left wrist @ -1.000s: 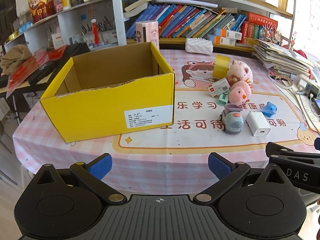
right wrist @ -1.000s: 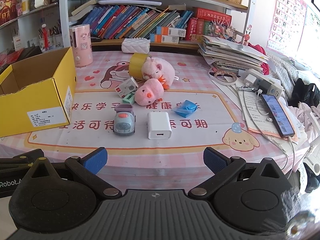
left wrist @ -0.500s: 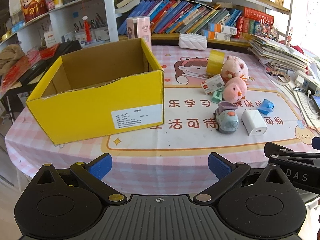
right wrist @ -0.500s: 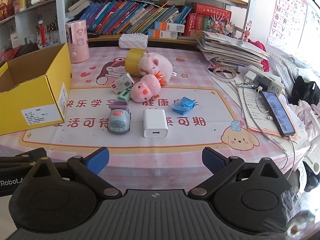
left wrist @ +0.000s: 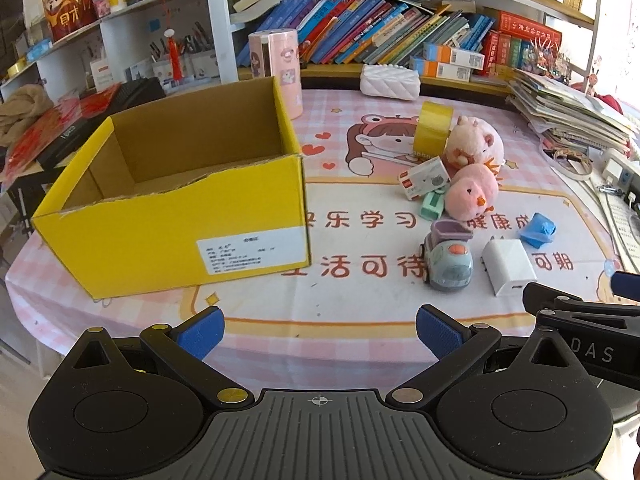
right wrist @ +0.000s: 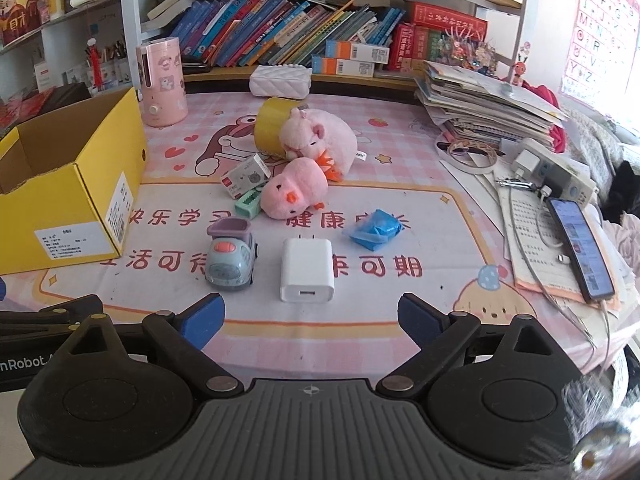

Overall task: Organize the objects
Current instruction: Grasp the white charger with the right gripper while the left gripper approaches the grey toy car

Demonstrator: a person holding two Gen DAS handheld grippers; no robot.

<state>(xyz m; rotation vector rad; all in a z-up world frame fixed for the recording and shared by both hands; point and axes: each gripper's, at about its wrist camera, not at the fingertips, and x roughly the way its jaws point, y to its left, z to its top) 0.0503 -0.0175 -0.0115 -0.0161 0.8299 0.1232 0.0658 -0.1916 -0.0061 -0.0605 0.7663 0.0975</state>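
Note:
An open yellow cardboard box [left wrist: 168, 236] stands on the left of the table, also in the right wrist view [right wrist: 76, 200]; it looks empty. Right of it lie a grey toy car [right wrist: 231, 260], a white charger [right wrist: 307, 270], a blue wrapped packet [right wrist: 377, 229], two pink plush toys [right wrist: 294, 192] [right wrist: 320, 142], a yellow tape roll [right wrist: 270, 128], a small white-and-red box [right wrist: 245, 176] and a green eraser [right wrist: 248, 202]. My left gripper [left wrist: 318, 330] is open and empty before the box's right corner. My right gripper [right wrist: 310, 318] is open and empty just short of the charger.
A pink cylinder [right wrist: 160, 80] and a white quilted case [right wrist: 280, 80] stand at the back by the bookshelf. A stack of papers [right wrist: 488, 108], a power strip [right wrist: 556, 168] and a phone [right wrist: 580, 248] with cables crowd the right side.
Both grippers have moved forward toward the table; the box and the small objects look nearer. The right gripper has closed in on the charger and the toy car. Nothing on the table has moved.

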